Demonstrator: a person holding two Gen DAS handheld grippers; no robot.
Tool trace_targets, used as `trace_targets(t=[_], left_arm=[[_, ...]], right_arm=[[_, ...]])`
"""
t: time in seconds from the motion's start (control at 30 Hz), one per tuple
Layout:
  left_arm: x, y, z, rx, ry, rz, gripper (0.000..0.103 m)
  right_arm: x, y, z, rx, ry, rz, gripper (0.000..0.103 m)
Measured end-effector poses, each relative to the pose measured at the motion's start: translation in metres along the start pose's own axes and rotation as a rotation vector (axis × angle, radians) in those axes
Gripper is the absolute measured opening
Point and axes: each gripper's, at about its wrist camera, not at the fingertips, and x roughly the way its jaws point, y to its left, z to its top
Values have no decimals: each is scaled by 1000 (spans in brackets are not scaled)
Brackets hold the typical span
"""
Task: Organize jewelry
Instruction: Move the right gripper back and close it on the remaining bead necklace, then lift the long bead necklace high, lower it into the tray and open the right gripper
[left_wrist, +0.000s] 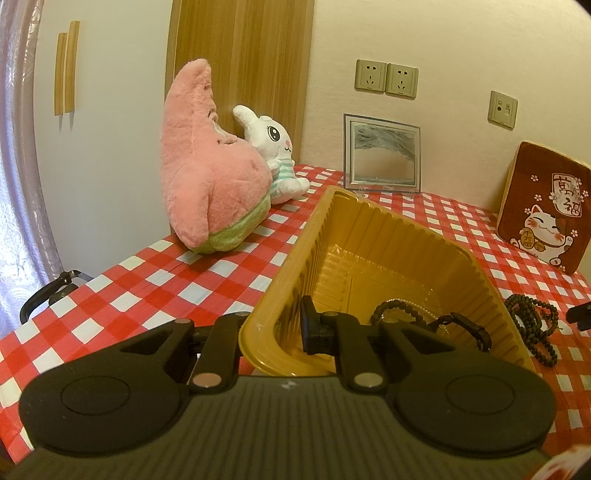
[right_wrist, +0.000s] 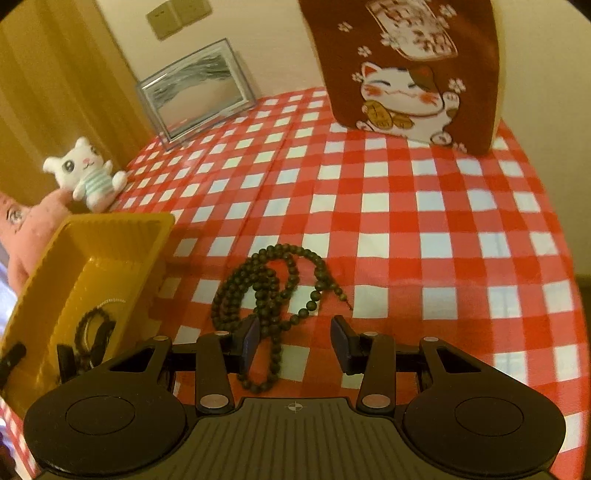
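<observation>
The left gripper (left_wrist: 295, 332) is pinching the yellow tray's (left_wrist: 388, 225) near wall with closed fingers, while the right gripper's (right_wrist: 295, 341) parted fingers are straddling the bead necklace (right_wrist: 273, 291) on the desk (right_wrist: 424, 229), apparently untouched, the cat cushion (right_wrist: 406, 74) standing at twelve o'clock.

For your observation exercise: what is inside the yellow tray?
In the yellow tray lie a dark bead bracelet, a thin pale chain and a black strap-like piece. The left gripper hides the near corner.

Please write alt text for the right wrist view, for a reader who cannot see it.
The open right gripper hovers over a dark bead necklace lying on a red-and-white checked tablecloth. At left, a yellow tray holds other jewelry; a cat-print cushion stands behind.
</observation>
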Motion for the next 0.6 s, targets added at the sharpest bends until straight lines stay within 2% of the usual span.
trace_targets(t=[0.4,0.6], left_arm=[[0,2,-1,1,6,-1,13],[0,2,-2,6,10,-2,13]], right_arm=[[40,-11,10,144,-30,74,43],[56,-4,14,125,-32,90,43]])
